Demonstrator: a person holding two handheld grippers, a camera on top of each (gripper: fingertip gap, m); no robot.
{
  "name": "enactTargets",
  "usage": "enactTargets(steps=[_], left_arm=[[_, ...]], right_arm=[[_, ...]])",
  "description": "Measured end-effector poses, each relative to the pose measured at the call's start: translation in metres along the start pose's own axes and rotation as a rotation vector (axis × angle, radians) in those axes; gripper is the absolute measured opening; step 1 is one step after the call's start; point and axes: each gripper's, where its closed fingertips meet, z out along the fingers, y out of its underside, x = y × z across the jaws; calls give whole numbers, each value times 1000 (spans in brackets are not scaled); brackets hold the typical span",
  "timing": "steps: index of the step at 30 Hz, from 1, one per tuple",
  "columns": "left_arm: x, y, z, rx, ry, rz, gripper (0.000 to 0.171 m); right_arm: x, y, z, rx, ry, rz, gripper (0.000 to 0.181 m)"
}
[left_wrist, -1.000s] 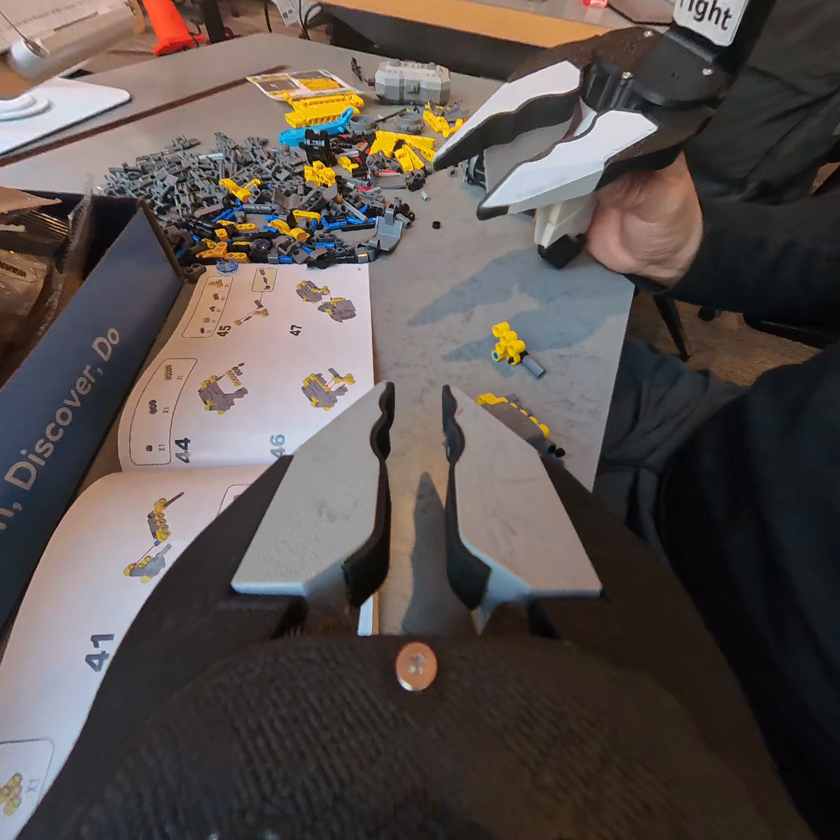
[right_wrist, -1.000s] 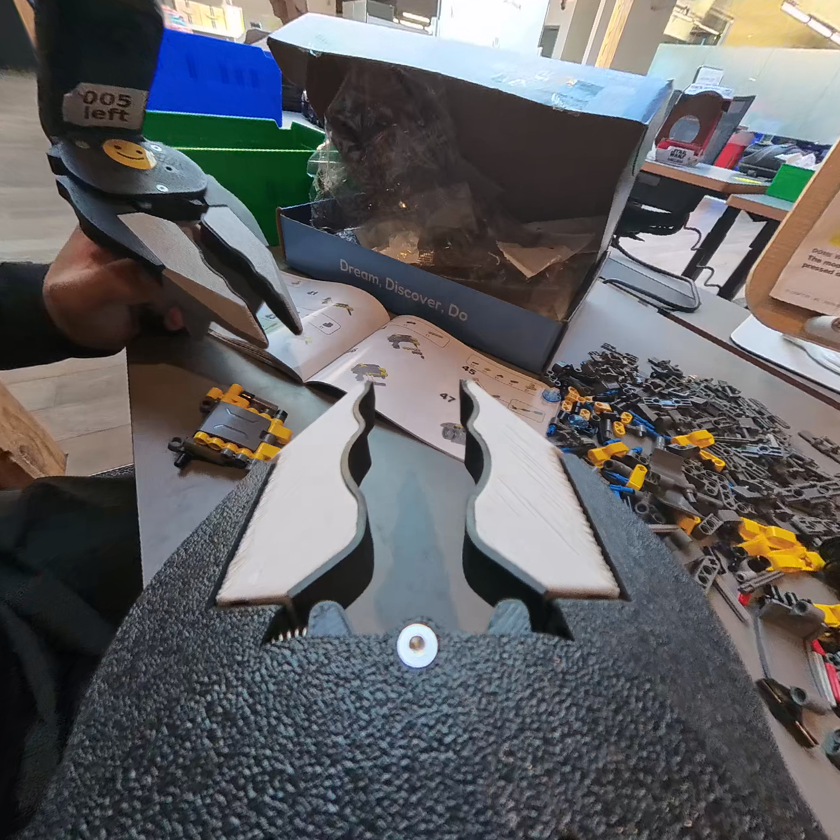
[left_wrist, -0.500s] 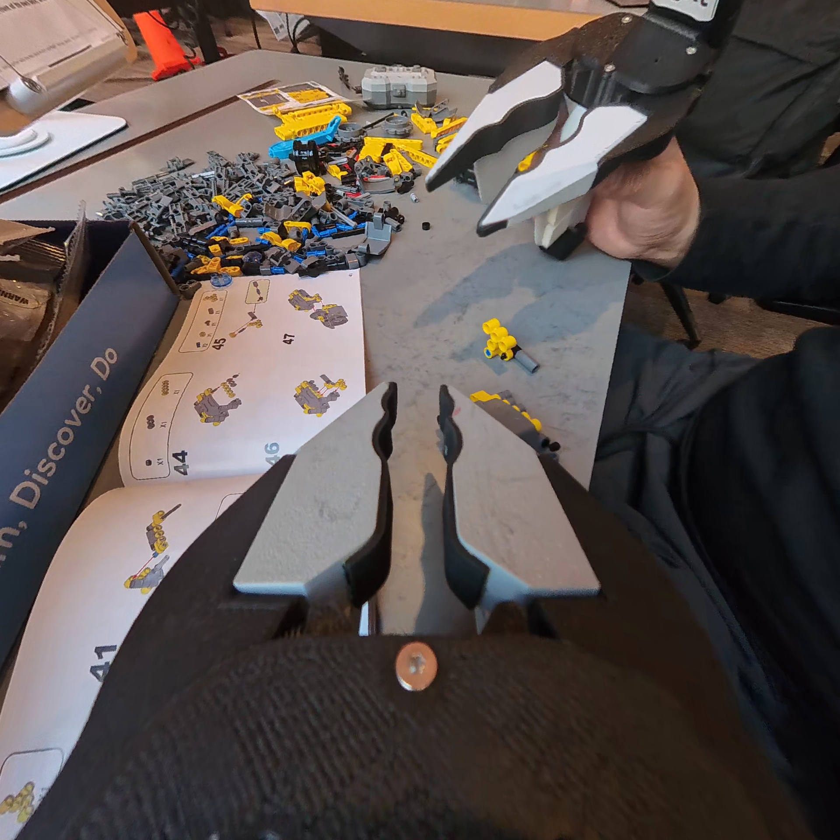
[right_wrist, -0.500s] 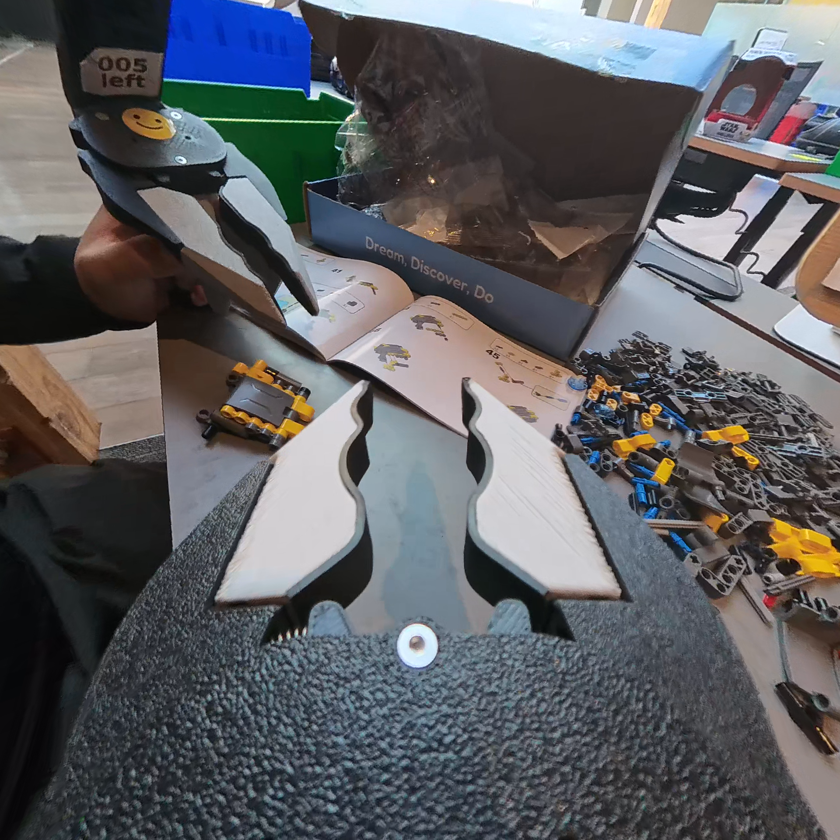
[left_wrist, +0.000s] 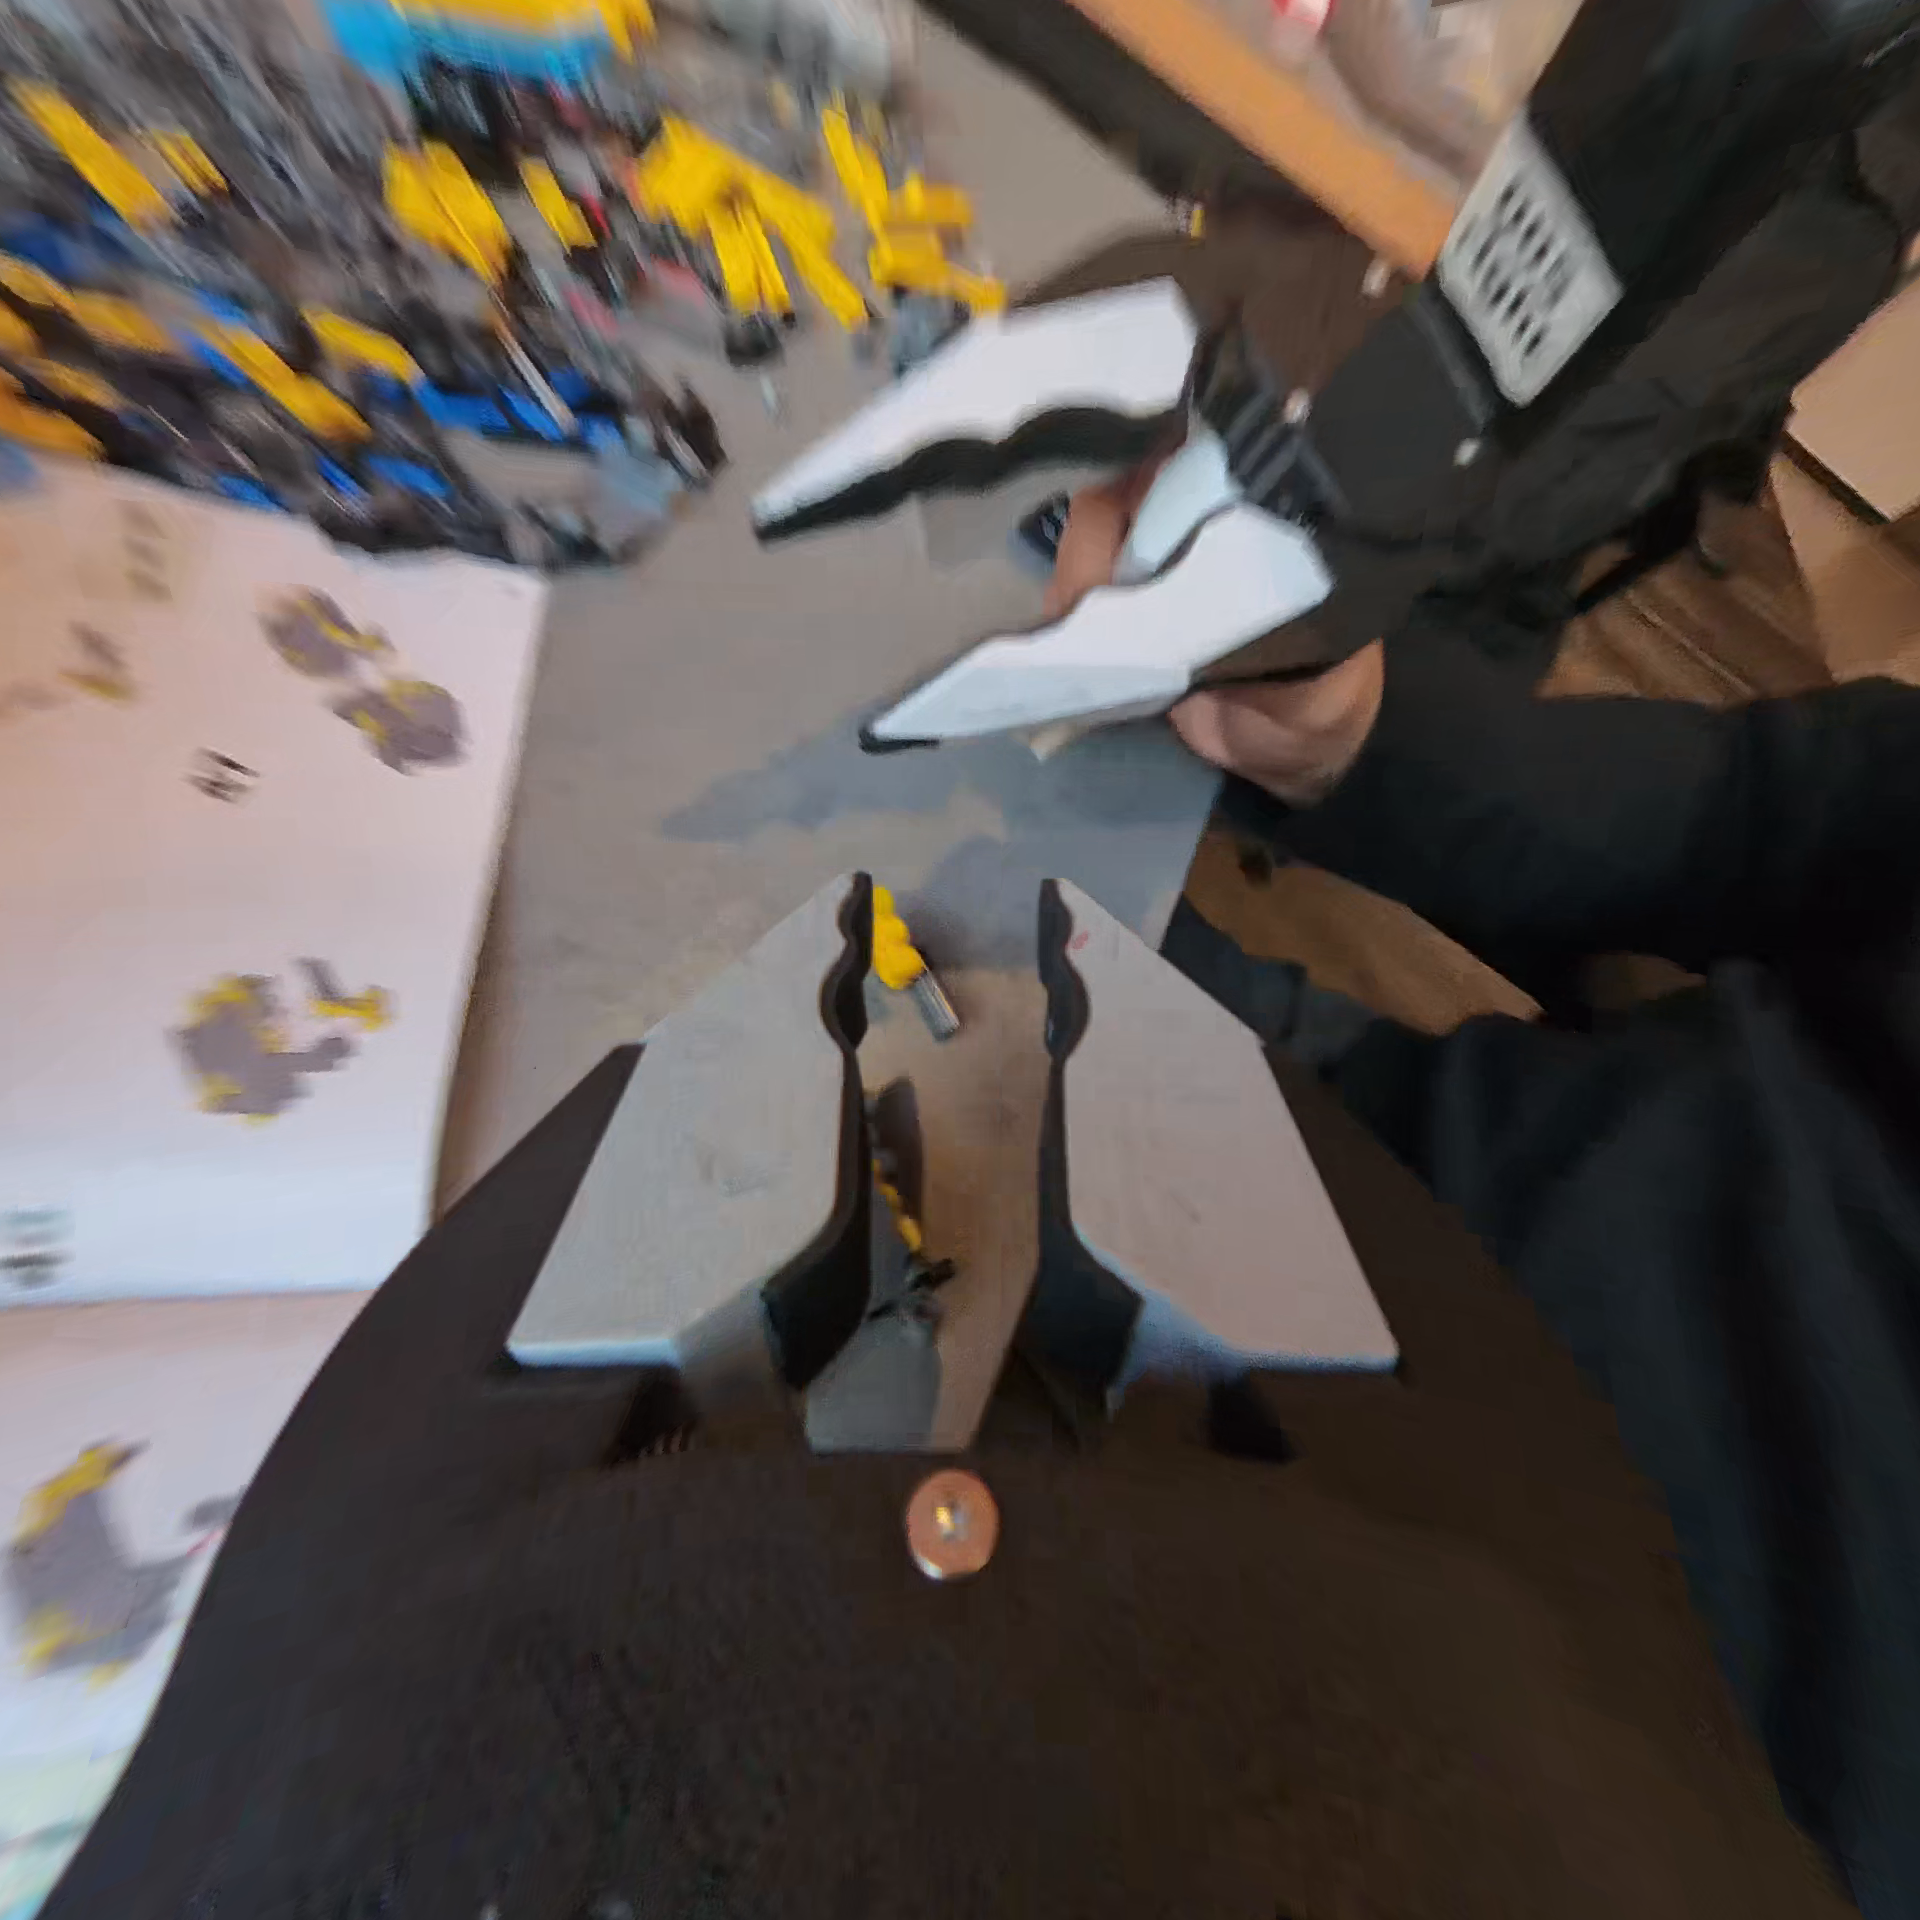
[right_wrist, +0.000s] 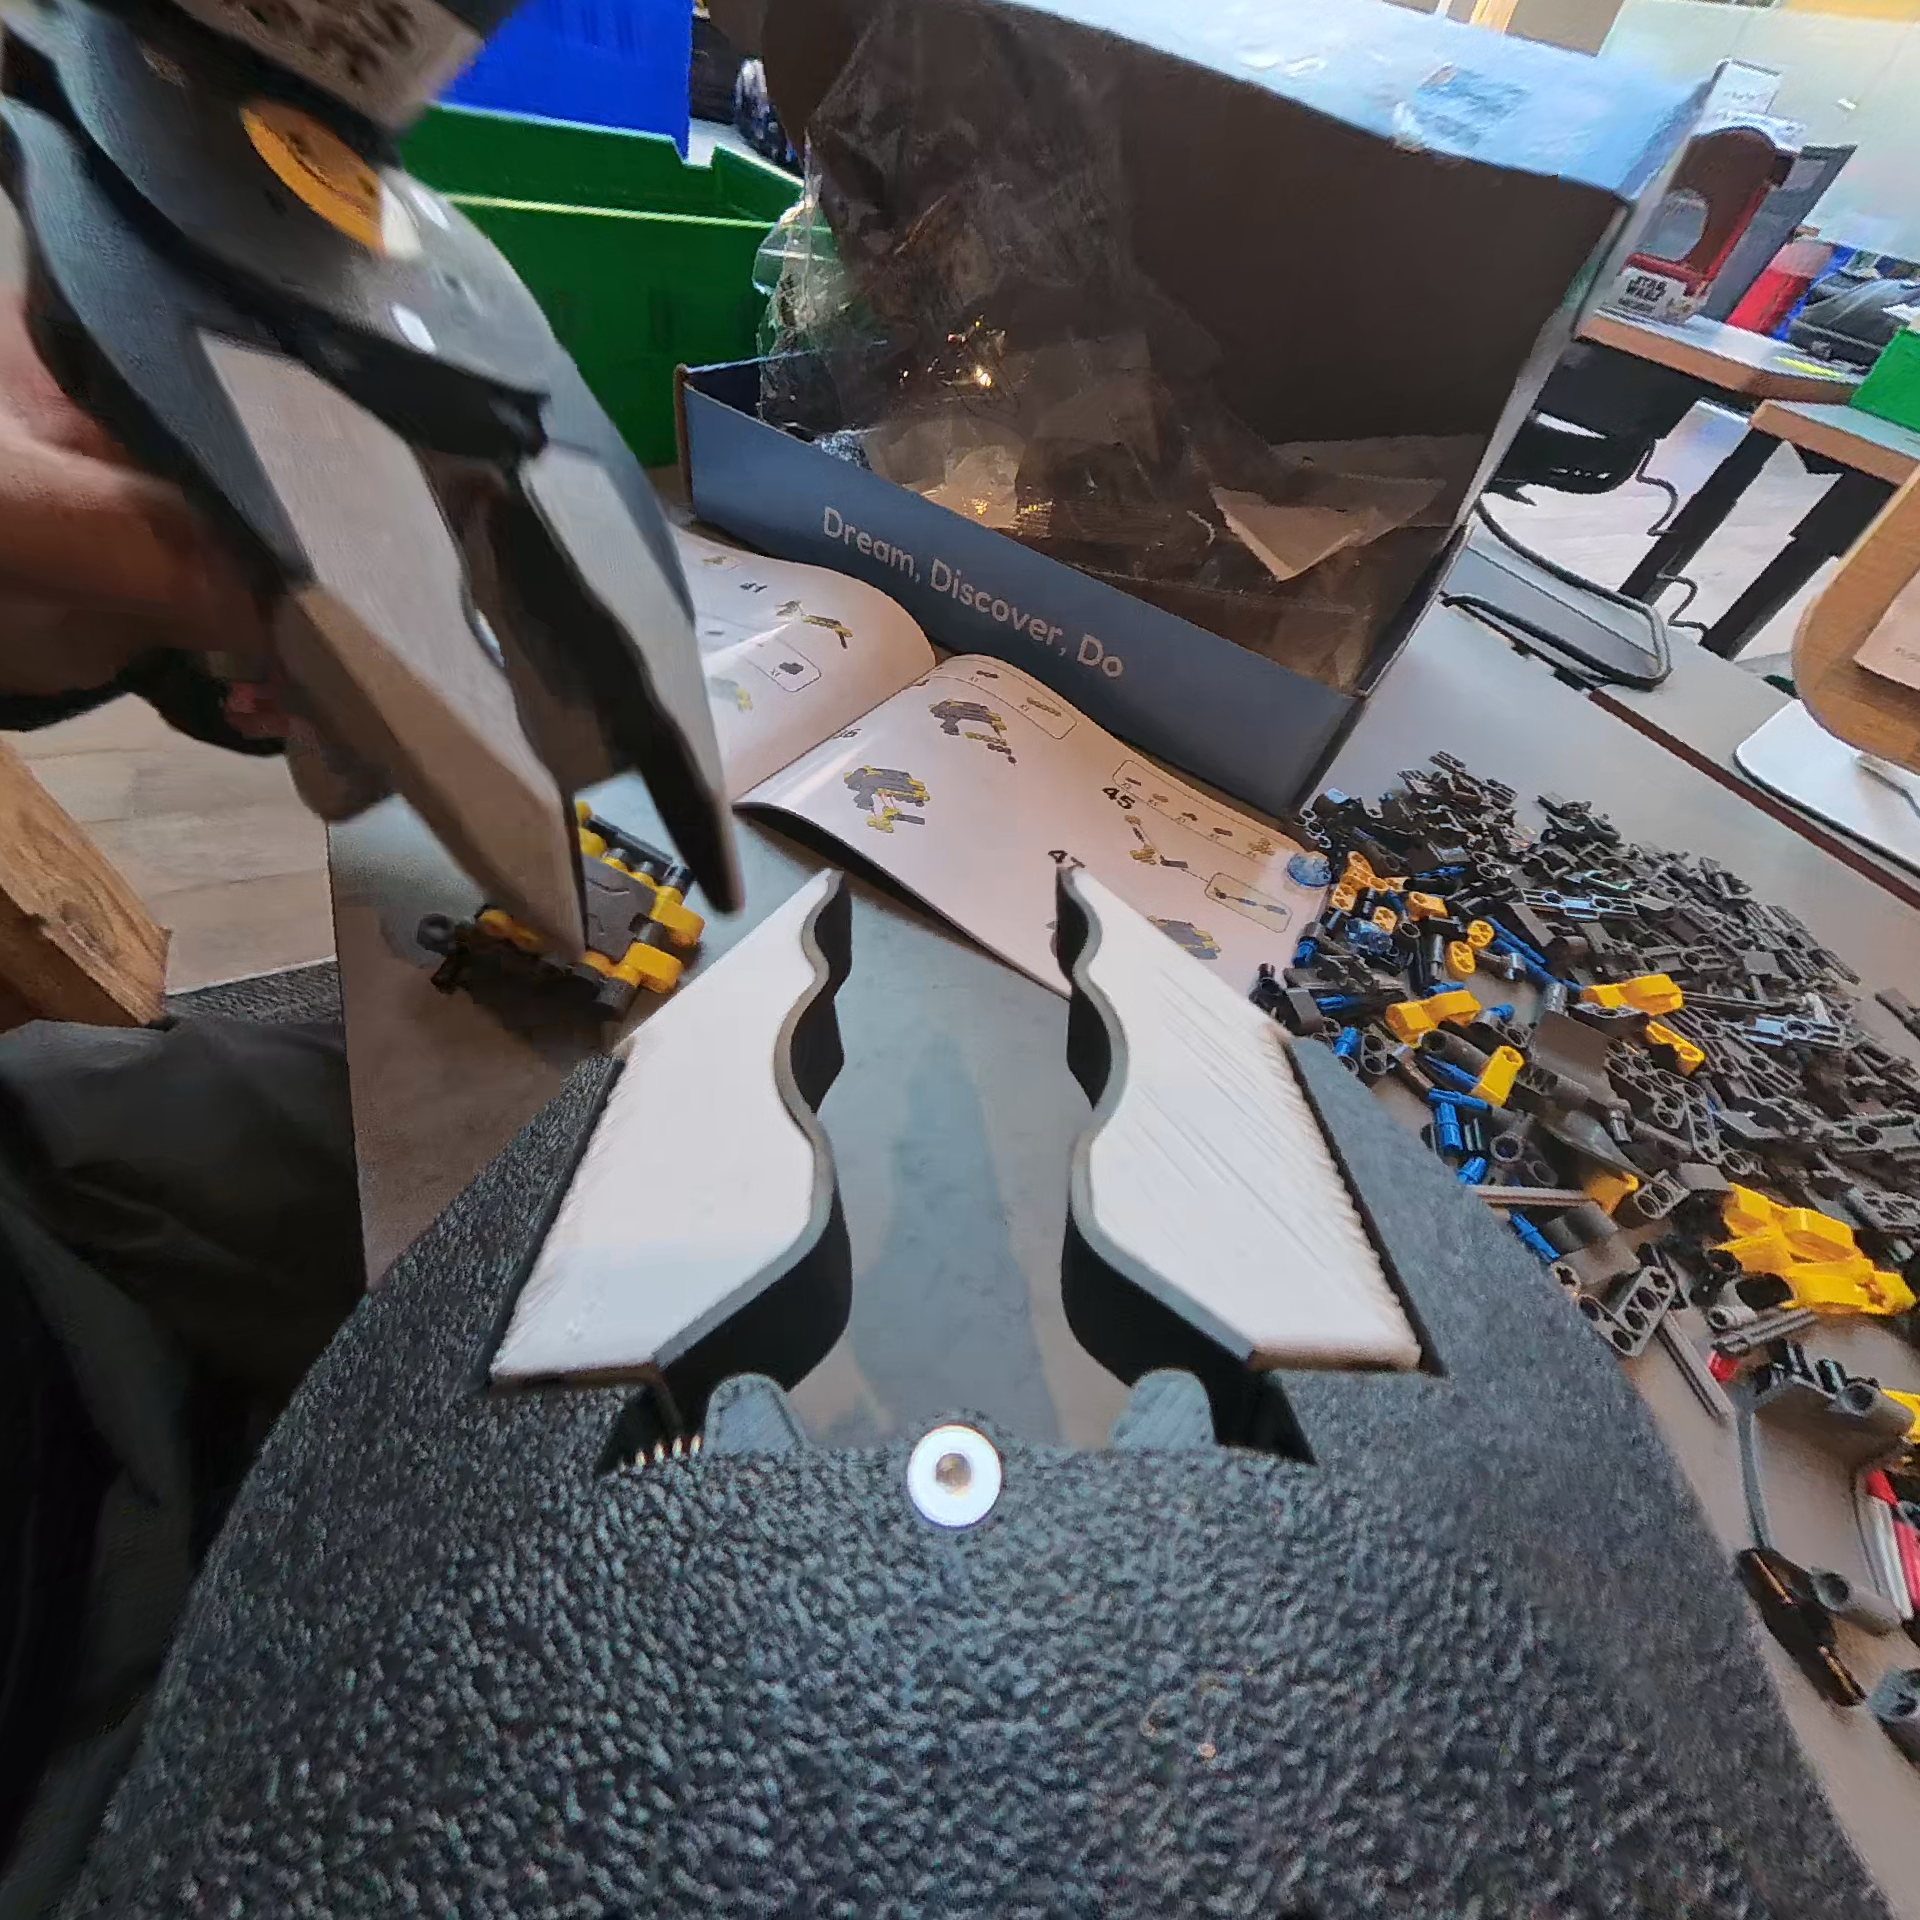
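Observation:
My left gripper (left_wrist: 953, 894) is open and low over the grey table (left_wrist: 675, 727); its view is blurred by motion. A small yellow piece with a grey pin (left_wrist: 902, 961) lies on the table between its fingertips, close to the left pad. A yellow and dark grey brick assembly (left_wrist: 896, 1195) shows lower down between the fingers, with a gap to the right pad. In the right wrist view the left gripper (right_wrist: 644, 914) straddles this assembly (right_wrist: 623, 935) near the table's edge. My right gripper (right_wrist: 948, 894) is open and empty above bare table; it also shows in the left wrist view (left_wrist: 821, 634).
An open instruction booklet (right_wrist: 997, 810) lies beyond the grippers, with a dark blue cardboard box (right_wrist: 1039, 623) holding plastic bags behind it. A big pile of loose grey, yellow and blue pieces (right_wrist: 1610, 1039) covers the right. A green bin (right_wrist: 623, 260) stands behind. The person's dark sleeve (left_wrist: 1662, 831) is at the table edge.
My left gripper dropped down towards the table and its jaws widened; it now straddles the yellow and grey assembly. The right gripper stayed open and came a little closer to the left one.

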Motion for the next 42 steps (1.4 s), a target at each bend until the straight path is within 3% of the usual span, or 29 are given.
enactTargets(steps=[3,5,9,14,16,20,24,30,38,40,42], left_arm=[[-2,23,24,-180,30,-76,30],[1,30,31,-226,75,-91,5],[-6,49,41,-352,41,-94,0],[11,27,37,-237,107,-61,0],[21,14,34,-205,134,3,17],[45,17,33,-342,277,172,23],[42,34,44,-496,296,274,19],[39,34,52,-514,298,293,16],[37,29,49,-511,277,395,34],[40,35,53,-559,305,422,31],[31,48,57,-639,266,443,13]], right_arm=[[4,-5,-5,45,6,27,36],[6,-8,-7,62,6,44,35],[6,-7,-7,61,-6,51,35],[7,-7,-7,60,4,47,34],[8,-7,-8,64,8,51,34],[8,-8,-9,68,13,49,34],[9,-8,-10,73,20,51,34],[11,-9,-11,84,26,61,33],[11,-11,-13,99,20,69,32],[12,-12,-13,102,23,70,31],[14,-13,-15,108,32,71,31]])
